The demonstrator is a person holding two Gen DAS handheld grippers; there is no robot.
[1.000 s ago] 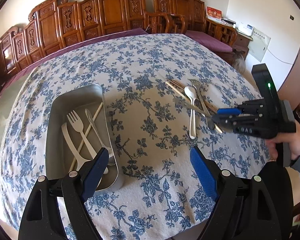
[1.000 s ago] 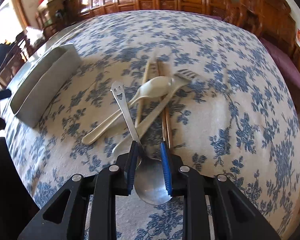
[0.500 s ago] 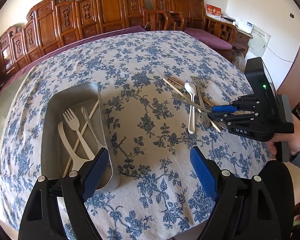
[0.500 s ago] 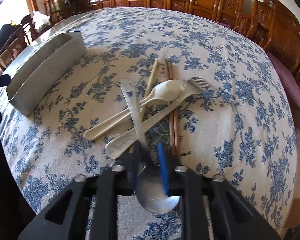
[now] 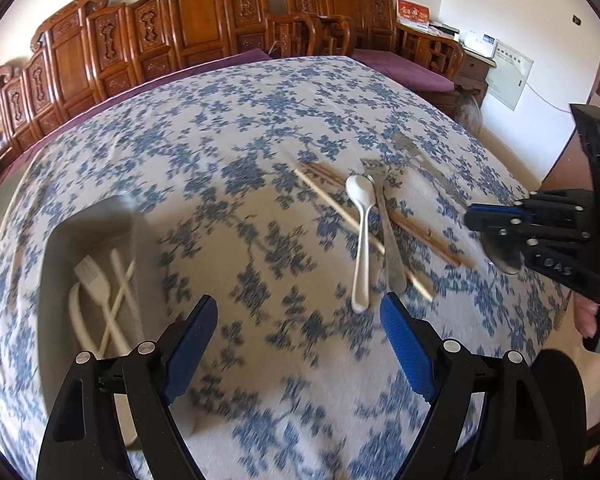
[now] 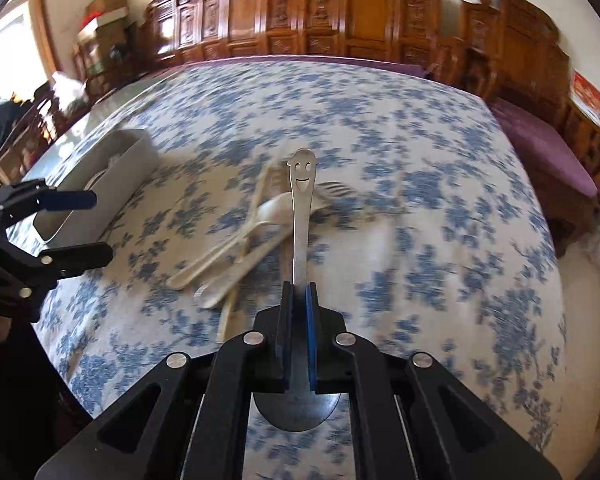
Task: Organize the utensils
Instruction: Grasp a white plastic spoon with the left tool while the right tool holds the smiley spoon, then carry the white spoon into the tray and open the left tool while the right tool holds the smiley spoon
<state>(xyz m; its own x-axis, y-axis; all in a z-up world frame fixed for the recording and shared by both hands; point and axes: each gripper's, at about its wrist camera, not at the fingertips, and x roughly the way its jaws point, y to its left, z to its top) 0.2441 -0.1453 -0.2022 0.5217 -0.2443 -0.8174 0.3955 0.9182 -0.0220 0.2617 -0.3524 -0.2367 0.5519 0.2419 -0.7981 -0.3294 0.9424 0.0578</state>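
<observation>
My right gripper point(image 6: 299, 292) is shut on a steel spoon point(image 6: 301, 208) with a smiling face cut into its handle end, lifted clear of the cloth. Its bowl hangs below the jaws. From the left wrist view the right gripper point(image 5: 474, 216) holds that spoon point(image 5: 504, 256) at the right. Below it lies a pile: a white spoon point(image 5: 361, 236), a steel fork point(image 5: 388, 236) and wooden chopsticks point(image 5: 420, 232). My left gripper point(image 5: 298, 328) stands open above bare cloth, just short of the white spoon's handle. A grey metal tray point(image 5: 54, 248) at the left holds a cream fork point(image 5: 94, 280) and other pale utensils.
A round table under a blue-flowered cloth point(image 5: 228, 152) carries everything. Carved wooden chairs point(image 5: 204, 12) ring its far side, with a purple cushion point(image 6: 540, 140) at the right. In the right wrist view the tray point(image 6: 112, 184) sits left of the pile, and the left gripper point(image 6: 88, 224) beside it.
The right gripper closed on the smiley spoon and raised it off the pile. The left gripper drifted right from over the tray toward the pile, staying open.
</observation>
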